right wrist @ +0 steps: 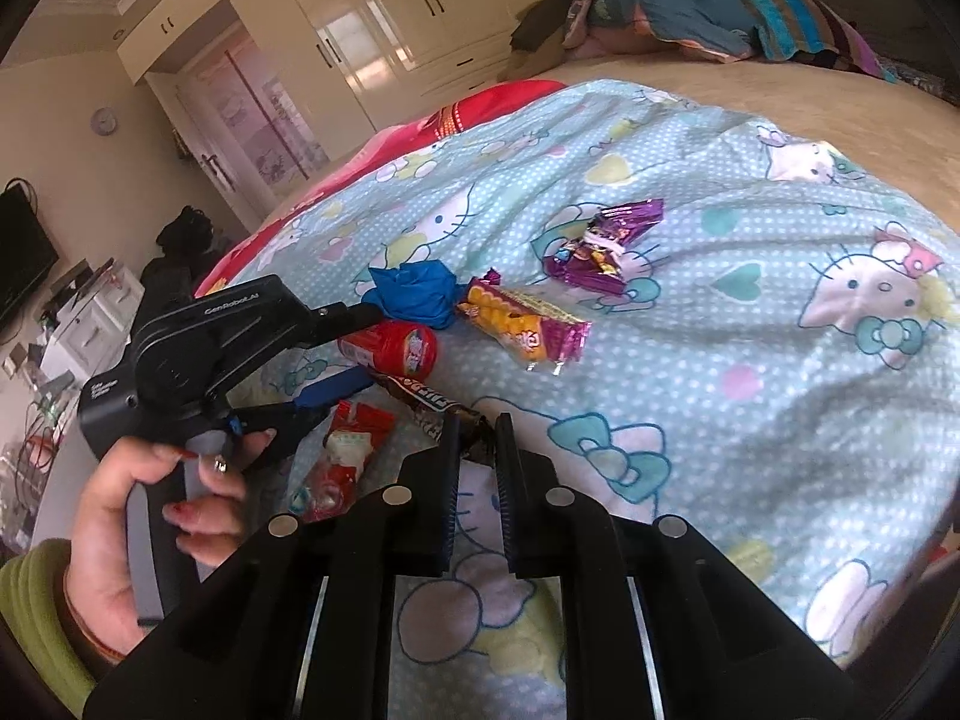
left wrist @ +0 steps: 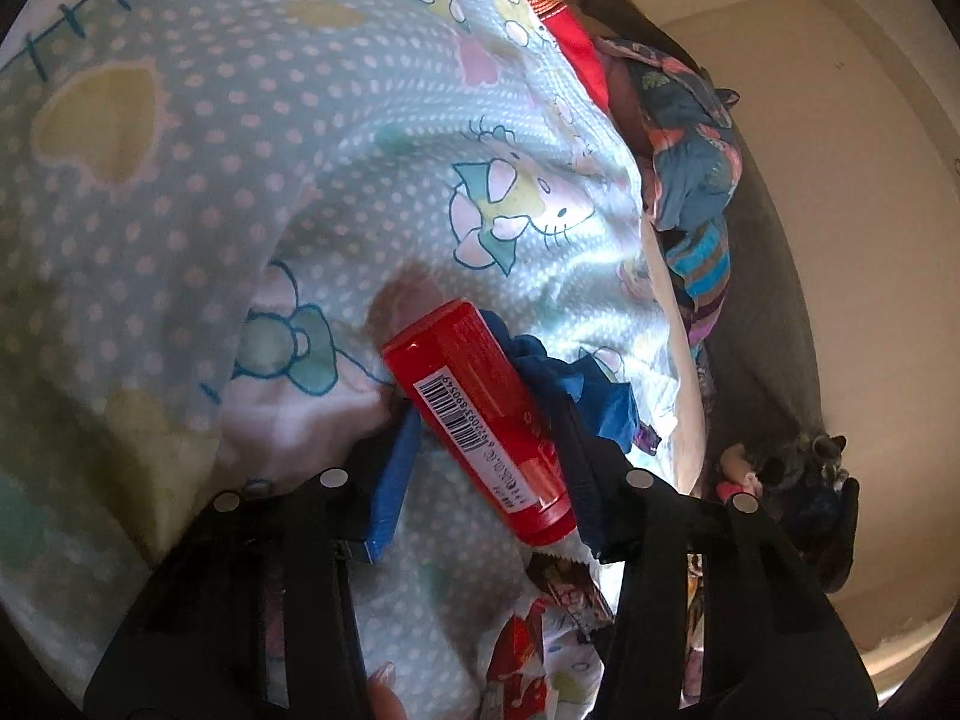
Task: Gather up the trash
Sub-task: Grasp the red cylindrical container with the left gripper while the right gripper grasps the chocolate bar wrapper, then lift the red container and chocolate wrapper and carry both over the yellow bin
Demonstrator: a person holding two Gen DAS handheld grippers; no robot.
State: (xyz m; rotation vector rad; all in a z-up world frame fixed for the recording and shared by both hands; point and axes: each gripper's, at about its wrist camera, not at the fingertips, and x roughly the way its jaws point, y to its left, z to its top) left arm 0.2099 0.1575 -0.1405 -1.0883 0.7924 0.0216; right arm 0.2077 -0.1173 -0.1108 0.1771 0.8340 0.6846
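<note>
A red plastic bottle (left wrist: 480, 420) with a barcode lies on the Hello Kitty blanket (left wrist: 240, 180) between the open fingers of my left gripper (left wrist: 486, 438); it also shows in the right wrist view (right wrist: 396, 348). A crumpled blue wrapper (right wrist: 417, 291) lies just past it. My right gripper (right wrist: 478, 438) is shut on the end of a brown chocolate wrapper (right wrist: 432, 399). A red-and-white wrapper (right wrist: 345, 456), an orange snack pack (right wrist: 519, 324) and a purple wrapper (right wrist: 606, 246) lie on the blanket.
The left gripper body and the hand holding it (right wrist: 180, 420) sit left of the trash. Folded clothes (right wrist: 672, 6) lie at the bed's far end. Wardrobes (right wrist: 372, 30) stand behind. The bed edge and floor (left wrist: 870, 240) show at right.
</note>
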